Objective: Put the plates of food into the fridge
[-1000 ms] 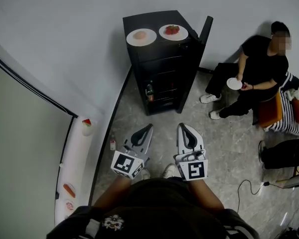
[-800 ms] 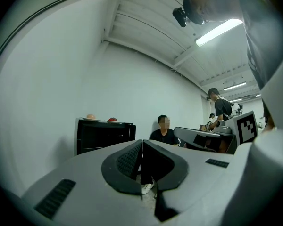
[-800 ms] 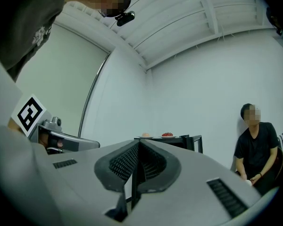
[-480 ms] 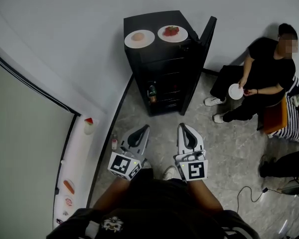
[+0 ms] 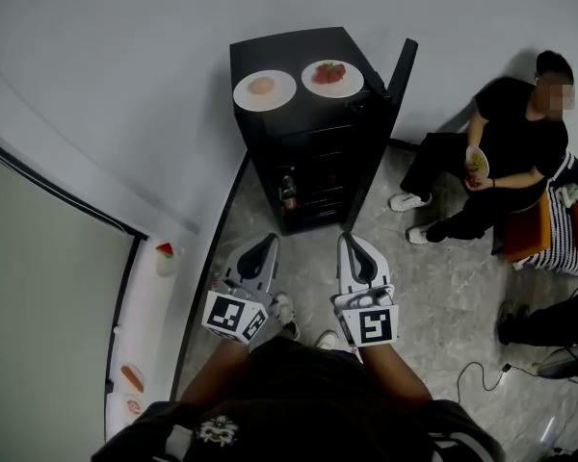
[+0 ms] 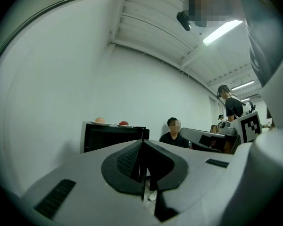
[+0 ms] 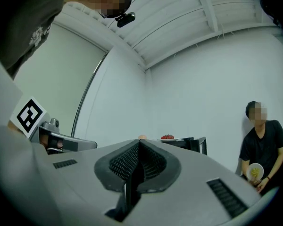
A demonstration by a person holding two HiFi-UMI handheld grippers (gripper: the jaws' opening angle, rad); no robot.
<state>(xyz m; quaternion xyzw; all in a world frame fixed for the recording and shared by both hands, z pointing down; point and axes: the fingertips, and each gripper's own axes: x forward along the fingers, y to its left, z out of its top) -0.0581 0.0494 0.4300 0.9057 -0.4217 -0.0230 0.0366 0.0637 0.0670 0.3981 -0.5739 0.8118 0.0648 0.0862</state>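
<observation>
Around: a seated person (image 5: 509, 147) at the far right holds a small plate (image 5: 477, 162); a white ledge (image 5: 143, 330) with bits of food runs along the near left.
In the way: floor (image 5: 433, 277) lies between the grippers and the fridge (image 5: 313, 133).
Hard to see: the fridge shelves are dark; only a bottle (image 5: 288, 189) shows.
Plates of food: both sit on top of the fridge, whose door (image 5: 397, 77) is open; the left plate (image 5: 264, 89) has pale pink food, the right plate (image 5: 332, 78) has red.
Left gripper (image 5: 268, 243): clenched, empty.
Right gripper (image 5: 351, 242): clenched, empty.

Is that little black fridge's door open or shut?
Open: the door stands swung out beside the fridge, and a bottle on its inner shelves shows.
</observation>
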